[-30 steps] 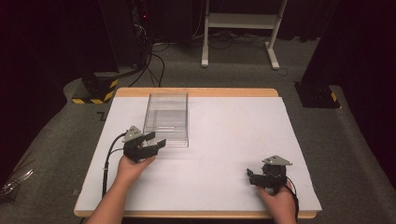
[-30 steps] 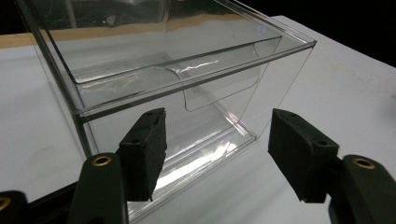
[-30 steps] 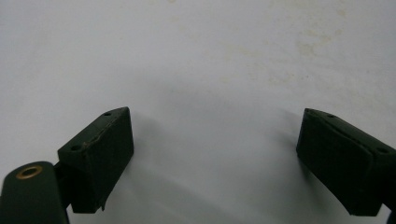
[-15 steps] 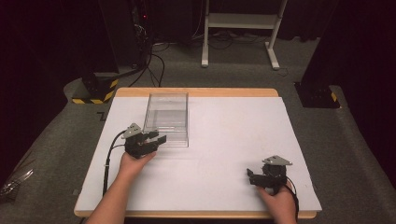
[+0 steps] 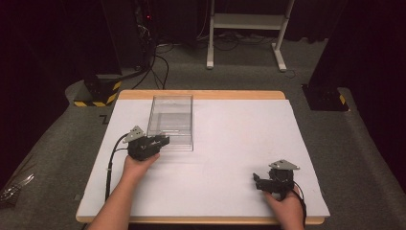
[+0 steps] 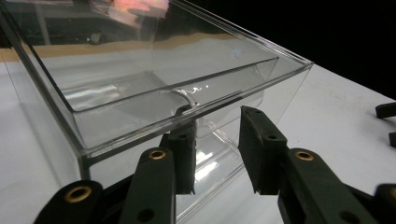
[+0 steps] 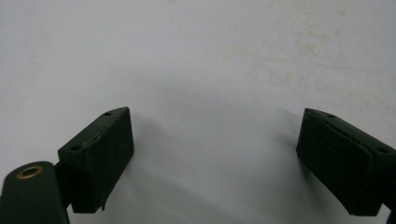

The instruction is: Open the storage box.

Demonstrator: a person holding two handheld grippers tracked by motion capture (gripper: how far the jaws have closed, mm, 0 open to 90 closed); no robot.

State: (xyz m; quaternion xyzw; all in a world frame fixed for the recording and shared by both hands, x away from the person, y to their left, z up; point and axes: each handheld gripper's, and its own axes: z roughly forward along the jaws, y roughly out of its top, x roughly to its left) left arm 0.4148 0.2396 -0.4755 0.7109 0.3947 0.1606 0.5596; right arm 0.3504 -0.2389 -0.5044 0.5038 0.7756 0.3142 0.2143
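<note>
Clear plastic box on table, long axis running away from the person; left gripper straddles its near wall, jaws just been closing, not yet pressing; right gripper agape, well apart.

The high view looks forward and down over the whole table from its near edge. The left gripper view sits low and very close to the clear box near the table's left edge. The right gripper view faces bare tabletop close up, near the near right corner. All share the white tabletop.
</note>
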